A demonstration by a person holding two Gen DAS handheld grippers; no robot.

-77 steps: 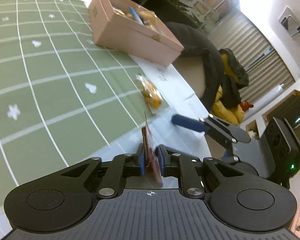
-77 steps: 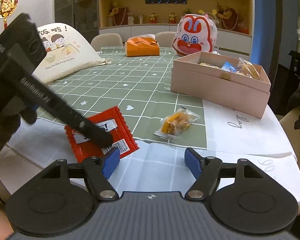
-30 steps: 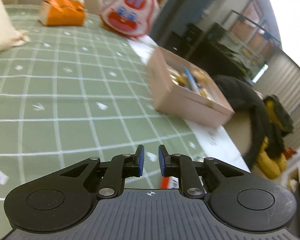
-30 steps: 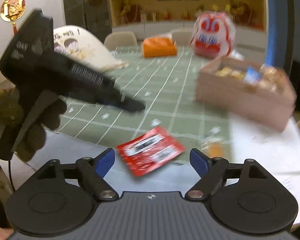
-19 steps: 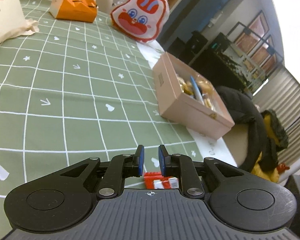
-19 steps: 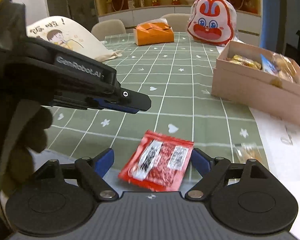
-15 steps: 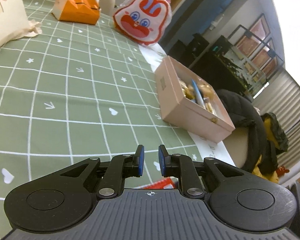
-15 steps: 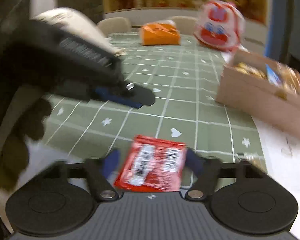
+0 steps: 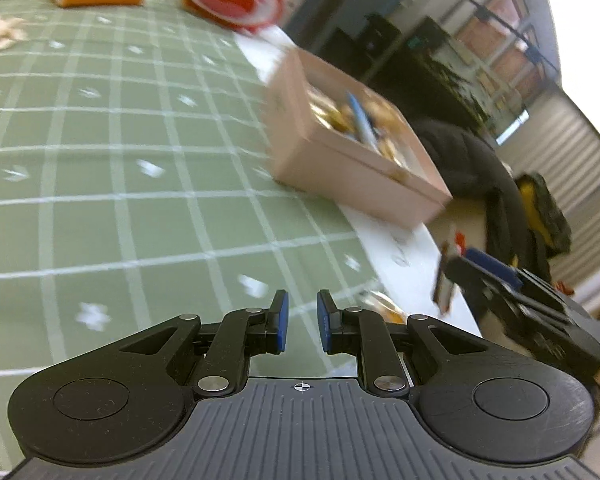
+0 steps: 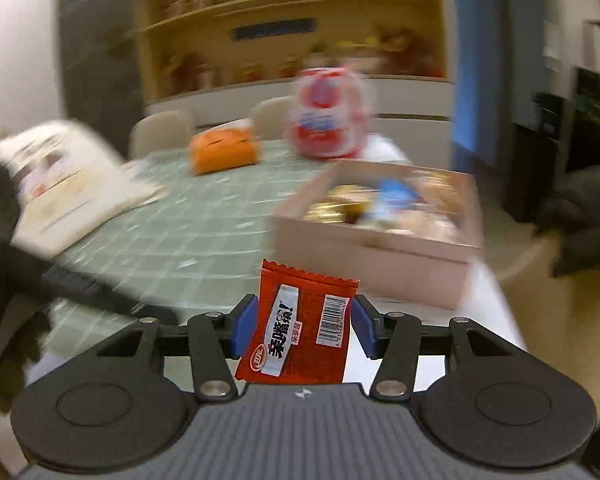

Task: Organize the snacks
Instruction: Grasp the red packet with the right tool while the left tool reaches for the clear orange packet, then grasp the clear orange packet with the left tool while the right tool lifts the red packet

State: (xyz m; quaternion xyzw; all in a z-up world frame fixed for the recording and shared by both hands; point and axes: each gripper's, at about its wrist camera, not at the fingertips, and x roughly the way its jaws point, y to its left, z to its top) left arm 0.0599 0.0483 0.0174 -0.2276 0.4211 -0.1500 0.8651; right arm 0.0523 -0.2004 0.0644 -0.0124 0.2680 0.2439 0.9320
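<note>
Snacks fill the pink box (image 10: 374,246) beyond the red packet (image 10: 298,330), which the right gripper (image 10: 300,330) has just closed its fingers on. Left gripper (image 9: 301,327): fingers nearly together, empty.

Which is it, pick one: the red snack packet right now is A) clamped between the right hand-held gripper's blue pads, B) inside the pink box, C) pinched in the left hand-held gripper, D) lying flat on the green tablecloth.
A: the red snack packet stands between the blue pads of the right hand-held gripper, short of the pink box.
</note>
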